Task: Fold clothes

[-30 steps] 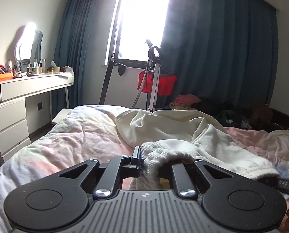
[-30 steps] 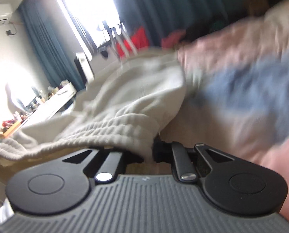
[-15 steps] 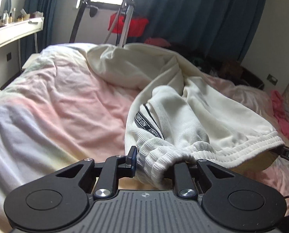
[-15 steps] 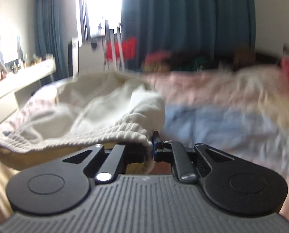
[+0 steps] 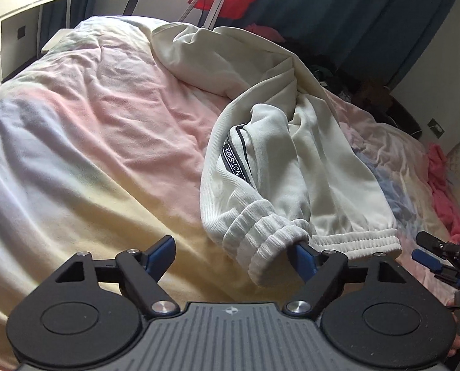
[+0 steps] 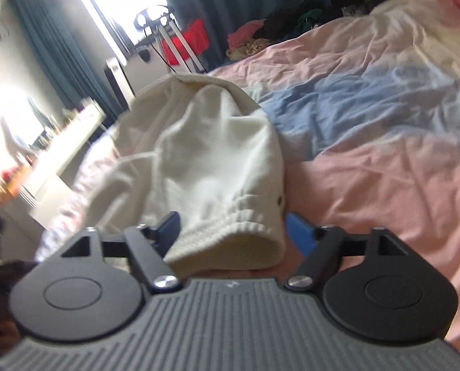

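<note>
Two grippers (image 5: 231,253) (image 6: 233,232) — one sweatshirt (image 5: 276,167) — one bed (image 5: 91,130).

Each claw, the left claw (image 5: 231,252) and the right claw (image 6: 233,228), is built of black angular linkage arms tipped with blue pads (image 5: 160,252). Silver screws (image 5: 163,306) are set at the pivots, beside round black discs and a grey ribbed housing.

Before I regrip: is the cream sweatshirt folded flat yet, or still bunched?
Still bunched: the cream sweatshirt lies rumpled on the bedspread, sleeve cuff loose.
</note>
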